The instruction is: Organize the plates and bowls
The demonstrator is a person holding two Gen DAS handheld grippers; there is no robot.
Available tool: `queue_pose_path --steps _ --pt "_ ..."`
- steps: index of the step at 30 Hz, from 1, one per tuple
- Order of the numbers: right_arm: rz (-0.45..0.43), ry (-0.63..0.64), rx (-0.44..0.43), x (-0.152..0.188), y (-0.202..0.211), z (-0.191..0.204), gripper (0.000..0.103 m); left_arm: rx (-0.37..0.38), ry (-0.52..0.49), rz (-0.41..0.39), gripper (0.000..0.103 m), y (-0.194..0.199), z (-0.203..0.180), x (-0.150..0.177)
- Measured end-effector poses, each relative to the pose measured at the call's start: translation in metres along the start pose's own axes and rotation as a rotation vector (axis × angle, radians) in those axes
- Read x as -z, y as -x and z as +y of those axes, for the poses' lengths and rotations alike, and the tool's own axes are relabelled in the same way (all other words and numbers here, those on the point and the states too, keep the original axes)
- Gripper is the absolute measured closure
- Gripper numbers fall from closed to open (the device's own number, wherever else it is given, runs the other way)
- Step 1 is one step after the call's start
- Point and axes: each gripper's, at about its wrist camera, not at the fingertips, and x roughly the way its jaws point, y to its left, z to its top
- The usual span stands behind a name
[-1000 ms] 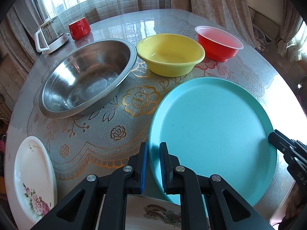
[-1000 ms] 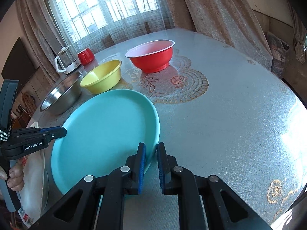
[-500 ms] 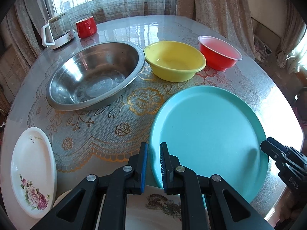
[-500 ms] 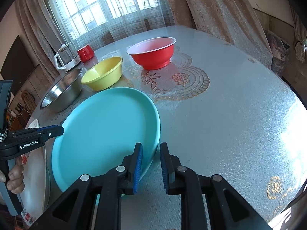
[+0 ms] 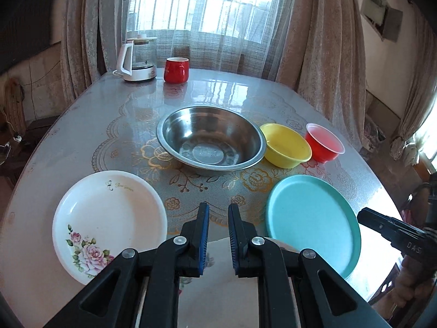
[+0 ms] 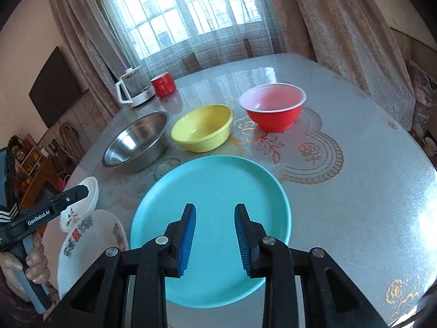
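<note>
A round table (image 5: 82, 125) with a flowered cloth is seen. The left gripper (image 5: 218, 216) is held above the near edge, with only a narrow gap between its blue pads, and nothing is held in it. The right gripper (image 6: 215, 218) is held over the blue plate (image 6: 218, 191), its jaws spread wide and empty. The blue plate lies flat near the table's front edge. A white plate with pink roses (image 5: 109, 218) is set to its left, well apart. A third, patterned plate (image 6: 90, 246) is seen at the near edge, between them. Behind the plates, a metal bowl (image 5: 210, 139), a yellow bowl (image 5: 286, 145) and a red bowl (image 5: 323, 142) are lined up close together. A red cup (image 5: 176, 69) and a kettle (image 5: 138, 57) are seen far back.
</note>
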Motion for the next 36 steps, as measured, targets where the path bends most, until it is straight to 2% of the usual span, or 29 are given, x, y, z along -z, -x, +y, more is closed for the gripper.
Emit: queue_pose_path --steps 3,6,10,14,18,29,33,36 --pt "0.058 0.041 -0.136 -0.009 -0.017 0.036 0.073 -0.027 0.076 -0.05 0.086 0.014 0.038 0.004" --pt "0.122 0.065 -0.233 -0.016 -0.039 0.071 0.073 -0.105 0.128 -0.084 0.083 0.024 0.074 0.009" --pt "0.176 0.108 -0.286 -0.023 -0.068 0.115 0.073 -0.14 0.207 -0.089 0.082 0.032 0.116 0.02" --pt "0.217 0.144 -0.315 -0.027 -0.094 0.151 0.073 -0.133 0.282 -0.072 0.081 0.034 0.148 0.032" --pt "0.28 0.153 -0.309 -0.029 -0.125 0.172 0.073 -0.098 0.348 -0.05 0.081 0.03 0.167 0.039" --pt "0.381 0.186 -0.178 -0.023 -0.183 0.187 0.073 -0.069 0.379 0.008 0.081 0.004 0.179 0.048" --pt "0.408 0.208 -0.164 -0.018 -0.195 0.19 0.08 -0.082 0.361 0.025 0.081 -0.005 0.177 0.048" --pt "0.398 0.236 -0.161 -0.016 -0.199 0.197 0.086 -0.082 0.354 0.04 0.085 -0.015 0.176 0.048"
